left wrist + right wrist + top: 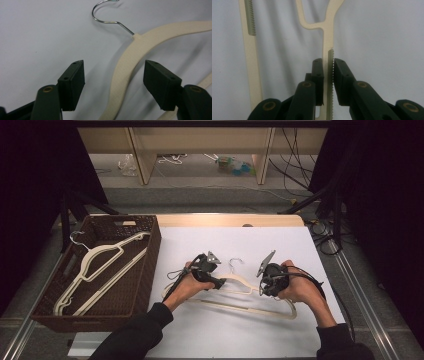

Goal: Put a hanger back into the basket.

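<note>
in the high view, a cream hanger [240, 295] is seen lying on the white table [235, 335], its wire hook [234, 264] pointing away from the person. the left gripper [220, 283] is held over the hanger's left shoulder, just below the hook, and the right gripper [263, 287] is set on the right shoulder. a brown basket [145, 270] is placed at the table's left edge, and two more hangers [95, 270] are laid inside it, well apart from the one being handled.

in the left gripper view, the left gripper [113, 82] is shown with its jaws apart, one on each side of the hanger [127, 65]. the curved shoulder runs between the pads without being touched by either; a clear gap is left on both sides. the hook [105, 15] is seen beyond, resting on the table [37, 30].

in the right gripper view, the right gripper [328, 77] is shown clamped on the hanger [327, 40]: a thin shoulder bar with a ribbed strip is pinched between both pads. the hanger's lower bar [249, 55] is seen to the left, running alongside, apart from the jaws, on the table [382, 37].
</note>
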Demonstrator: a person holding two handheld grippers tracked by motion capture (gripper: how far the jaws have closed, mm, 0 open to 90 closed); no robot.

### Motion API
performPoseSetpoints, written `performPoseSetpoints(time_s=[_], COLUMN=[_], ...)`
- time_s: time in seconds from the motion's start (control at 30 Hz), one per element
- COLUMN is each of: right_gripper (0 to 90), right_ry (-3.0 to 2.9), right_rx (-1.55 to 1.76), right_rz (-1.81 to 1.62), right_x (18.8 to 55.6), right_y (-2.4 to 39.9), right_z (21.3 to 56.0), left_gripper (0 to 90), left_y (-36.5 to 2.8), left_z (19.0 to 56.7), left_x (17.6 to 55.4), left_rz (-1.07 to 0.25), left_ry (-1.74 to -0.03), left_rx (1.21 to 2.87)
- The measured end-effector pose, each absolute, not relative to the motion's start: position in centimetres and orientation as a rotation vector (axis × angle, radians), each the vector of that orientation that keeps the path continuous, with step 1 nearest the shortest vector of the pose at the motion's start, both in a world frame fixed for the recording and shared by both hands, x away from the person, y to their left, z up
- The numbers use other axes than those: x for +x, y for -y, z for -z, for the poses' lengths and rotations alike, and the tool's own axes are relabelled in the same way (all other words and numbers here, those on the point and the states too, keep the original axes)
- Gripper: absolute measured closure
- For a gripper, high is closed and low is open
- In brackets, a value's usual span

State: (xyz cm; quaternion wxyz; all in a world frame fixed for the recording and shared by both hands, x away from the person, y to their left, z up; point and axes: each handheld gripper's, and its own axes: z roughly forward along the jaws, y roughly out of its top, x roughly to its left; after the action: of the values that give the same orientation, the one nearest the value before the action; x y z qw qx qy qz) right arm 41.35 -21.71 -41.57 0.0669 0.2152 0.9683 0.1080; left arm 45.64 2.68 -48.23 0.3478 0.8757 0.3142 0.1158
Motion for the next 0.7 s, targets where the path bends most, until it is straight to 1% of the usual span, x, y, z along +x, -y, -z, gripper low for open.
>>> performPoseSetpoints(time_s=[0.1,0.13,0.23,0.3,0.33,0.37,0.5,0.6,0.63,0.67,0.7], right_gripper=[80.0,79.9,79.9,79.9,79.9,79.8,79.8,79.8,79.8,79.9,79.8], right_ry=[-2.918,-2.917,-2.910,-2.921,-2.916,-2.920,-2.919,-2.926,-2.935,-2.920,-2.913], right_rx=[0.637,0.627,0.622,0.617,0.615,0.608,0.595,0.580,0.589,0.568,0.567], right_rz=[-0.325,-0.327,-0.329,-0.312,-0.311,-0.322,-0.327,-0.338,-0.334,-0.354,-0.369], right_x=[41.2,41.2,41.1,41.0,41.0,41.0,40.9,40.8,40.7,40.7,40.7], right_y=[21.7,21.7,21.6,21.6,21.5,21.5,21.6,21.7,21.7,21.7,21.8], right_z=[41.2,41.1,41.0,40.8,40.7,40.7,40.5,40.4,40.3,40.4,40.5], left_gripper=[36.9,37.3,45.3,48.4,49.7,53.8,62.8,65.4,66.0,66.6,67.1], left_y=[-2.6,-2.4,-2.4,-2.4,-2.4,-2.4,-2.3,-2.5,-2.4,-2.7,-2.8], left_z=[48.5,48.7,48.6,48.5,48.3,48.1,47.8,47.9,48.0,47.7,47.6], left_x=[45.7,45.7,45.7,45.8,46.0,46.2,46.3,46.4,46.2,46.3,46.3], left_rz=[-0.310,-0.304,-0.289,-0.270,-0.273,-0.272,-0.246,-0.208,-0.195,-0.199,-0.189], left_ry=[-0.774,-0.780,-0.757,-0.725,-0.686,-0.656,-0.587,-0.574,-0.598,-0.556,-0.551], left_rx=[2.321,2.307,2.301,2.331,2.359,2.383,2.381,2.391,2.361,2.402,2.404])
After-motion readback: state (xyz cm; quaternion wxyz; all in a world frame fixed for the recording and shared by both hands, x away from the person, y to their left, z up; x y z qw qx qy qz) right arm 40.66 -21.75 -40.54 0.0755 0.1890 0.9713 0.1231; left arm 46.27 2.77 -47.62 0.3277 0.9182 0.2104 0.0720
